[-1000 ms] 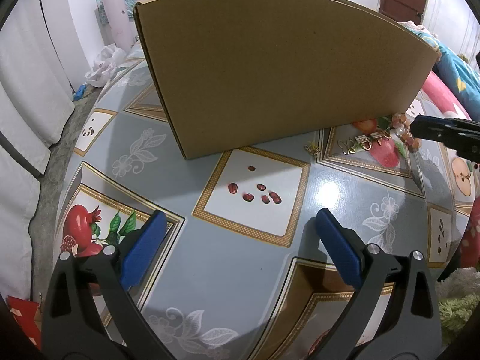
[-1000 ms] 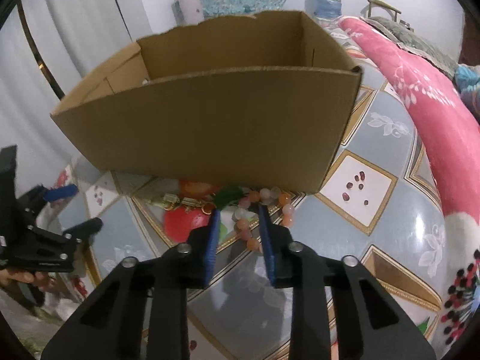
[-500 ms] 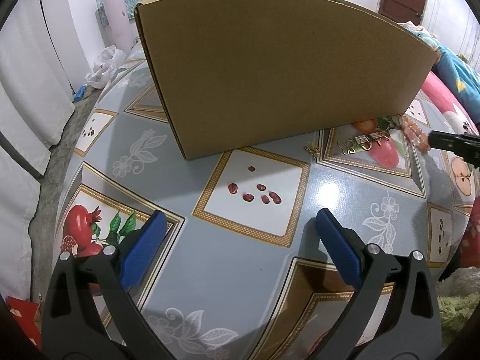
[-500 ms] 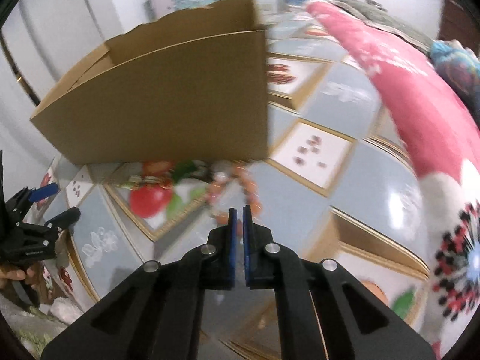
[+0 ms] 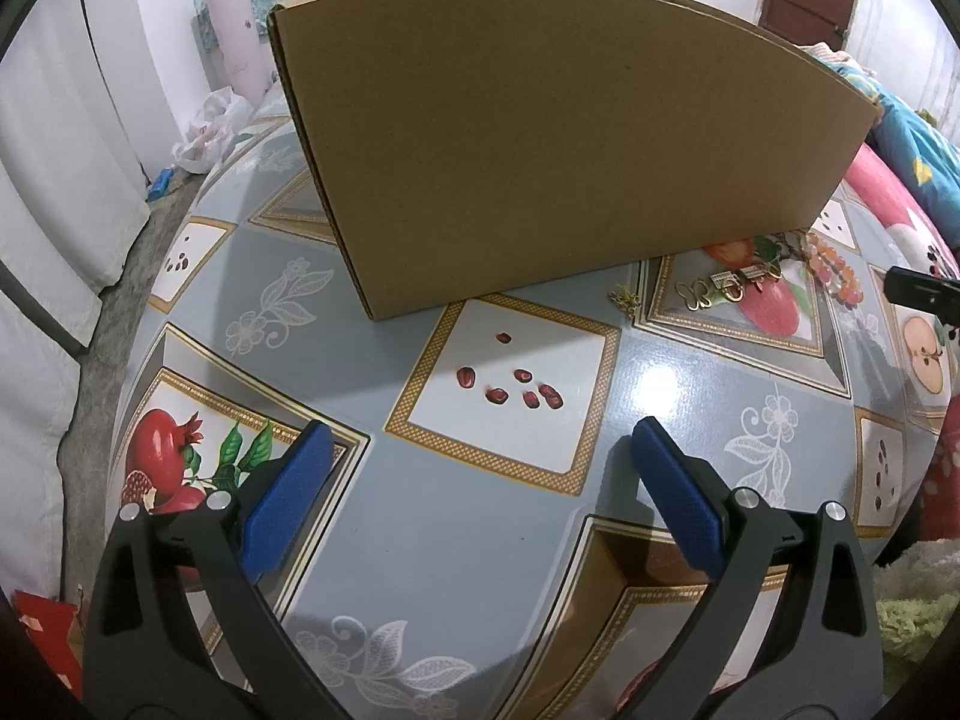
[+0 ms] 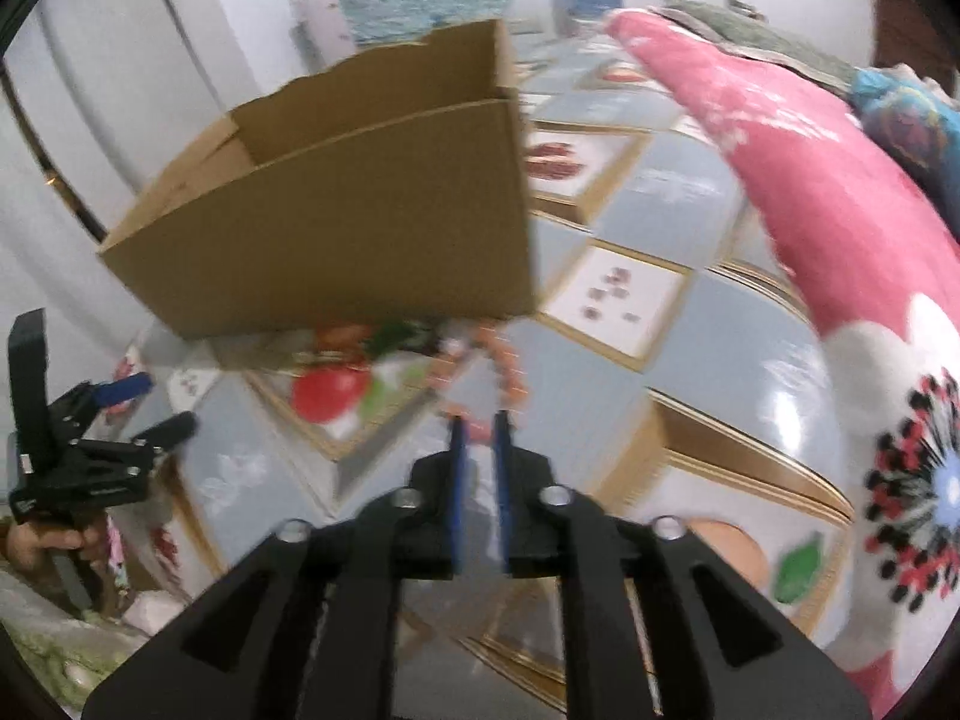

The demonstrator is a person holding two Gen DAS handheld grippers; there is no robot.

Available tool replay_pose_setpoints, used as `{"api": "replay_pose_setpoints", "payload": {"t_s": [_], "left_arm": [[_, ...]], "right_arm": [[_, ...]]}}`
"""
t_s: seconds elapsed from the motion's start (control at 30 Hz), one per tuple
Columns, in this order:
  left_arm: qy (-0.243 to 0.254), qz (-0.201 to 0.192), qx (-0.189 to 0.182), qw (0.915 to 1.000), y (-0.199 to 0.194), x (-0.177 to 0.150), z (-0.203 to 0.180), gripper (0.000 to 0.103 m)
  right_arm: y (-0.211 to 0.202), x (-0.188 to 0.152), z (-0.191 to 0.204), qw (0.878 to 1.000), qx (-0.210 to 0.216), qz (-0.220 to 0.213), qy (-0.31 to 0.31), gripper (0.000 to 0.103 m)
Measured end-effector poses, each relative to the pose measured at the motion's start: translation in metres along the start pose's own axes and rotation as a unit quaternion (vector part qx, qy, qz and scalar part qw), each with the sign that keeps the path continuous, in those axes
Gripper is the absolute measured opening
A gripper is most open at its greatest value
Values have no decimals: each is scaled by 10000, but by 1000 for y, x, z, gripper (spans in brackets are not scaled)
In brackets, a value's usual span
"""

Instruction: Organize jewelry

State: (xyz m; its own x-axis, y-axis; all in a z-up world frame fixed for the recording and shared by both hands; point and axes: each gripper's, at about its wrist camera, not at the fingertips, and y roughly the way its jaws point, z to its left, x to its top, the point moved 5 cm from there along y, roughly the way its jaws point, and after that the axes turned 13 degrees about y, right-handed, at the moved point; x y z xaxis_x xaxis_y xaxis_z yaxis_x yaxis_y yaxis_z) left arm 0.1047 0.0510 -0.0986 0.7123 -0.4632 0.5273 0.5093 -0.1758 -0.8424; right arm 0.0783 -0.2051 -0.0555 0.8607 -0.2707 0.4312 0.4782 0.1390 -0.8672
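Observation:
A string of orange and pink beads (image 6: 507,372) lies on the tablecloth by the near right corner of the cardboard box (image 6: 336,240). My right gripper (image 6: 478,420) hovers at its near end. Its jaws are opening, a narrow gap shows, and a blurred bead sits at the tips without being pressed. In the left wrist view the beads (image 5: 831,267) lie beside gold pieces (image 5: 720,288) and a small gold charm (image 5: 624,300). The right gripper's tip (image 5: 918,291) pokes in from the right edge. My left gripper (image 5: 480,480) stands wide open and empty over the table, far from the jewelry.
The open-topped box (image 5: 540,150) fills the middle of the patterned table (image 5: 510,540). A pink flowered blanket (image 6: 810,180) runs along the table's right side. A hand (image 6: 36,540) holds the left gripper (image 6: 153,405) at the left.
The right gripper swung right past the box corner, shut half a second ago, and has now parted again. The beads lie drawn out a little from the box. The left gripper has not moved.

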Motion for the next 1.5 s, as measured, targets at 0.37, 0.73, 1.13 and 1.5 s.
{"api": "replay_pose_setpoints", "payload": {"t_s": [0.37, 0.73, 1.13, 1.5], "left_arm": [[461, -563, -41, 9973, -8, 35, -23, 61], [761, -562, -383, 9948, 17, 61, -46, 19], [831, -619, -314, 9941, 21, 62, -47, 3], [724, -611, -310, 9950, 11, 44, -43, 0]], "right_arm": [[36, 9, 18, 9993, -140, 177, -303, 31], [36, 10, 1, 9990, -417, 133, -80, 10], [16, 11, -29, 9984, -381, -7, 416, 12], [-9, 11, -12, 9989, 54, -373, 296, 28]]}}
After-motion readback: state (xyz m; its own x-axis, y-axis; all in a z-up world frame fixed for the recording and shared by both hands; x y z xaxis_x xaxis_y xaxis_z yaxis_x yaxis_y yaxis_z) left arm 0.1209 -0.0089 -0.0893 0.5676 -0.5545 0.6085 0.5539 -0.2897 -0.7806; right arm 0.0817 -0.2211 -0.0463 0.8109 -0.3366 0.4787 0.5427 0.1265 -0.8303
